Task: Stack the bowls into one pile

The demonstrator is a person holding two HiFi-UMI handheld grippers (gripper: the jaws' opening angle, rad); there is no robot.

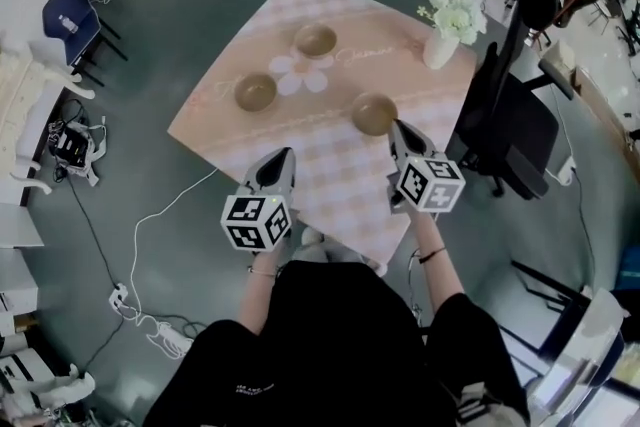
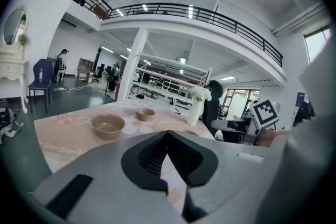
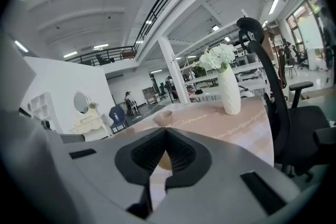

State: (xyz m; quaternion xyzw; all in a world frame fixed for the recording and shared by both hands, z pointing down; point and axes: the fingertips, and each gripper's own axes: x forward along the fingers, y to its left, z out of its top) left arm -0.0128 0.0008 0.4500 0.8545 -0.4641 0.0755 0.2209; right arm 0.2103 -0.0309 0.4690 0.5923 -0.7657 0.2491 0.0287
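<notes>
Head view: a table point(image 1: 335, 190) under a pink checked cloth carries three tan bowls, all apart and unstacked. Taken from the flower print point(image 1: 300, 75) at the cloth's middle, the left bowl point(image 1: 255, 92) lies at 8 o'clock, the far bowl point(image 1: 315, 40) at 12 o'clock, and the right bowl point(image 1: 374, 113) at 4 o'clock. A white vase point(image 1: 441, 45) of flowers stands at the table's 2 o'clock corner, with an office chair point(image 1: 515, 125) beyond the edge at 3 o'clock. The left gripper point(image 1: 285, 157) hovers over the near cloth, at 6 o'clock of the left bowl and apart from it. The right gripper point(image 1: 397, 129) has its tip just beside the right bowl at 4 o'clock. Each gripper view shows its jaws clenched tip to tip, with nothing between them.
</notes>
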